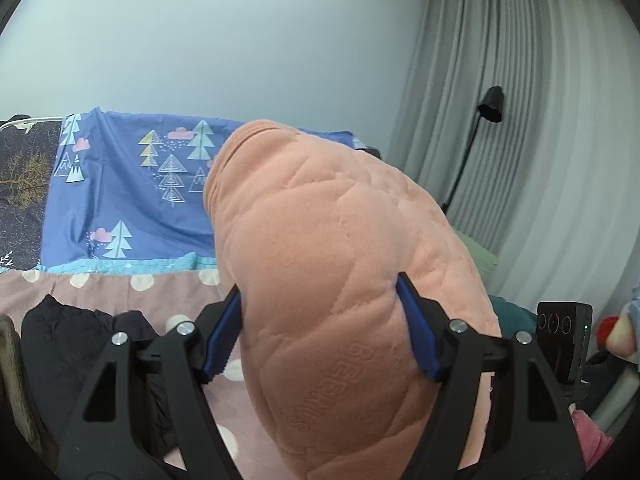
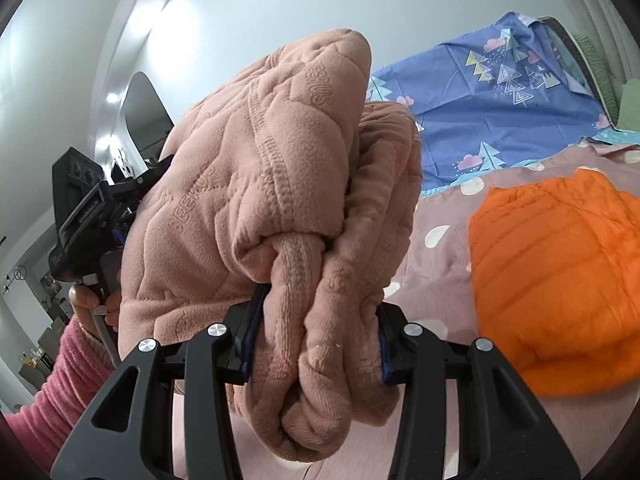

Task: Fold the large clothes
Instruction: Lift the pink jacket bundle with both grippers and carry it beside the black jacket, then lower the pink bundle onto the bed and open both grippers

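A thick peach-pink quilted fleece garment (image 1: pixel 328 264) is bundled and held up above the bed. My left gripper (image 1: pixel 320 332) is shut on one side of the bundle, its blue pads pressed into the fabric. My right gripper (image 2: pixel 316 332) is shut on the other side of the pink garment (image 2: pixel 280 184), clamping several folded layers and a ribbed hem. The left gripper's body (image 2: pixel 88 216) and the hand holding it show at the left of the right wrist view. The garment hides most of the bed behind it.
The bed has a pink polka-dot sheet (image 2: pixel 436 248) and a blue tree-print cover (image 1: pixel 132 188) at the far side. A folded orange puffer jacket (image 2: pixel 560 272) lies on the bed. Dark clothes (image 1: pixel 80 340) lie at the left. Grey curtains (image 1: pixel 540 120) and a black floor lamp (image 1: pixel 492 108) stand at the right.
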`<state>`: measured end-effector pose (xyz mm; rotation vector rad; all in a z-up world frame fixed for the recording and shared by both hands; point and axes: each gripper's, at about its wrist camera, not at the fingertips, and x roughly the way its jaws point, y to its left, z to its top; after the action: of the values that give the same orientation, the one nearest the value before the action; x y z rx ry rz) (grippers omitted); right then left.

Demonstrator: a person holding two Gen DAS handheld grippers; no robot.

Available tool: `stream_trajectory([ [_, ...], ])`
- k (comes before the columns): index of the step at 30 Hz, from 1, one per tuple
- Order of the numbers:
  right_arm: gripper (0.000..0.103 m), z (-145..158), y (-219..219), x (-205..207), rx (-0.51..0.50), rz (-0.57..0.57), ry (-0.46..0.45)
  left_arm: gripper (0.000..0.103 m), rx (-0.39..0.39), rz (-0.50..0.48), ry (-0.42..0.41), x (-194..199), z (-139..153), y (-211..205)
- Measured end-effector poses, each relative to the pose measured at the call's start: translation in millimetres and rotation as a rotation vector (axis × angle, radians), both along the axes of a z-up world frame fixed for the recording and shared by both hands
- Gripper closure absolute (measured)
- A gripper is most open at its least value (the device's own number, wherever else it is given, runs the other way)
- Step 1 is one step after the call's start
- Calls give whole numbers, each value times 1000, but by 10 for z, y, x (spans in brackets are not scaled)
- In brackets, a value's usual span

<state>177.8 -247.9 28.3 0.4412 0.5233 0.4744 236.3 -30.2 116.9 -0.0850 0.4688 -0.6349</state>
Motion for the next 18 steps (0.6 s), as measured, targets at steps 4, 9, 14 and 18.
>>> stream_trajectory([
  [4,58,-158,23,420,-13,-1,39,30,23,34,23,402,-168,41],
  [9,58,-504,120,998,-90,-29,111,30,72,99,31,873,-474,107],
  [14,61,-849,315,1511,-243,-87,184,29,121,200,78,1440,-894,162],
  [18,61,-1385,532,1796,-448,-149,314,39,383,289,158,1763,-1582,-38],
])
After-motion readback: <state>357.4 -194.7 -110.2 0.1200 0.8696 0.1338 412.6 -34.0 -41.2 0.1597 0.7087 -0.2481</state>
